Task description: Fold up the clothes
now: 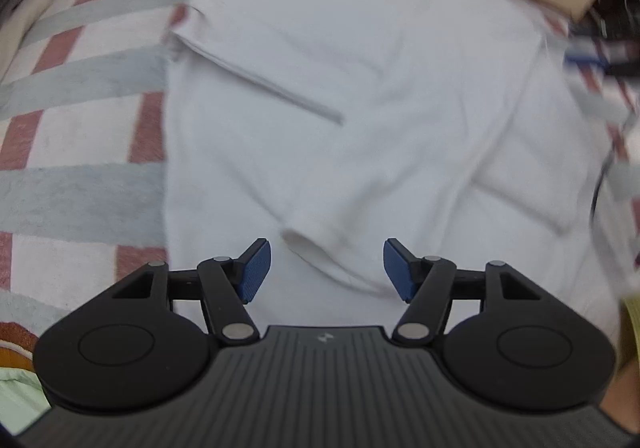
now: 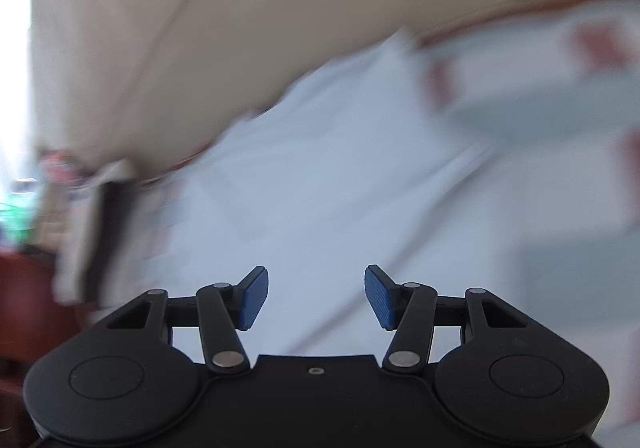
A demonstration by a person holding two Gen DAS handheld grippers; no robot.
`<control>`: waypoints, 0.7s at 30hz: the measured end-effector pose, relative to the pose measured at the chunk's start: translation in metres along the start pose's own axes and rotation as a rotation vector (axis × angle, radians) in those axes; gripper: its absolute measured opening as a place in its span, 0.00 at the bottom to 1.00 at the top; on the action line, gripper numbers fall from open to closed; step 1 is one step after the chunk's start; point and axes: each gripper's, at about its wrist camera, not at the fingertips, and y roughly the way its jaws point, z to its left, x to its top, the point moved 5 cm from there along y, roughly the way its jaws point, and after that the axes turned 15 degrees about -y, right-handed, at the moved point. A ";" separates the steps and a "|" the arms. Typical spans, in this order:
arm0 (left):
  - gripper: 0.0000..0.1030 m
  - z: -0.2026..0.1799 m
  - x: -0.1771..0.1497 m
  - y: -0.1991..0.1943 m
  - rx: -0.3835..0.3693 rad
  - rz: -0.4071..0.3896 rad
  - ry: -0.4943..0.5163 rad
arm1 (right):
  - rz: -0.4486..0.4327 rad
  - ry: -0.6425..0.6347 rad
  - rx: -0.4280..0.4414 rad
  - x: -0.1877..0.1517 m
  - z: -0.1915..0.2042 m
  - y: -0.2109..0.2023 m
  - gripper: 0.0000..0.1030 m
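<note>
A white T-shirt (image 1: 360, 88) lies spread on a checked cover, with a sleeve folded in across its upper left and a cuff opening near the bottom. My left gripper (image 1: 326, 270) hovers over that cuff, open, with nothing between its blue pads (image 1: 254, 272). The right wrist view is blurred. There the same white T-shirt (image 2: 320, 188) fills the middle. My right gripper (image 2: 316, 298) stands open above the cloth and holds nothing.
The cover (image 1: 80, 128) has red, grey and white checks. A beige padded headboard or cushion (image 2: 180, 28) runs along the far edge. Dark clutter (image 1: 612, 28) sits at the upper right. A pale green cloth (image 1: 16, 396) shows at the bottom left.
</note>
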 end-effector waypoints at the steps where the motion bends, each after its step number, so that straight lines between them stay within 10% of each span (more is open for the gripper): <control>1: 0.61 0.004 0.005 -0.002 -0.006 -0.018 -0.015 | 0.016 -0.020 0.036 -0.010 0.018 0.013 0.57; 6: 0.61 0.003 0.019 0.012 -0.025 -0.041 -0.029 | 0.123 -0.203 0.077 -0.054 0.103 0.081 0.57; 15: 0.61 0.019 0.000 0.014 0.061 -0.038 -0.006 | 0.363 -0.610 -0.245 -0.098 0.138 0.139 0.57; 21: 0.62 0.064 -0.015 -0.006 0.197 -0.029 -0.036 | 0.375 -0.354 -0.215 -0.113 0.124 0.106 0.58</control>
